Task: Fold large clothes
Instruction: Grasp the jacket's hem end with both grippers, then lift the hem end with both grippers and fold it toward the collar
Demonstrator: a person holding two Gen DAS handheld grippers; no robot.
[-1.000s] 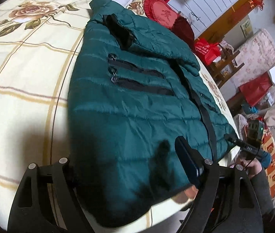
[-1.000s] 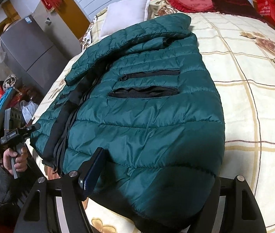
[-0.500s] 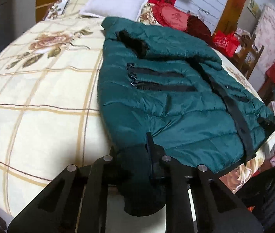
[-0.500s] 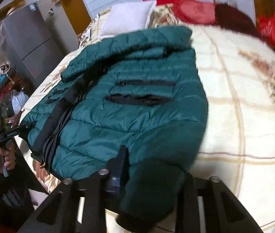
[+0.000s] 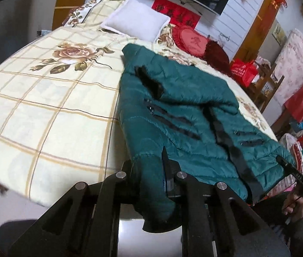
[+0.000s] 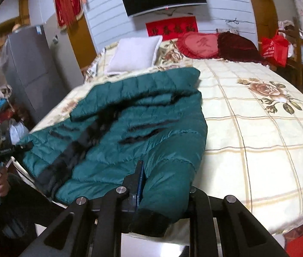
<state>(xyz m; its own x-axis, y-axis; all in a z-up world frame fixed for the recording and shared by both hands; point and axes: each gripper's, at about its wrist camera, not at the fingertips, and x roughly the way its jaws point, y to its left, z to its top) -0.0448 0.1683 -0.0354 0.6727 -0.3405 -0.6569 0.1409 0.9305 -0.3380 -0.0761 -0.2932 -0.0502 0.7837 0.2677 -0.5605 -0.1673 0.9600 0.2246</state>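
A dark green puffer jacket (image 5: 185,115) lies front up on the bed, collar toward the pillows, with black zip pockets and a black front placket. It also shows in the right wrist view (image 6: 130,124). My left gripper (image 5: 149,177) is shut on the jacket's bottom hem corner at the near bed edge and holds it lifted. My right gripper (image 6: 162,184) is shut on the other bottom hem corner (image 6: 160,209), which hangs between the fingers. Each gripper appears at the far edge of the other's view, held in a hand.
The bed has a cream checked sheet with rose prints (image 5: 44,111). A white pillow (image 5: 136,21) and red cushions (image 5: 192,40) sit at the head. A grey fridge (image 6: 29,68) stands left; red bags and wooden shelves (image 5: 258,81) right.
Both grippers closed on the jacket's bottom corners and have lifted and pulled back toward the near bed edge. The hem now hangs between the fingers.
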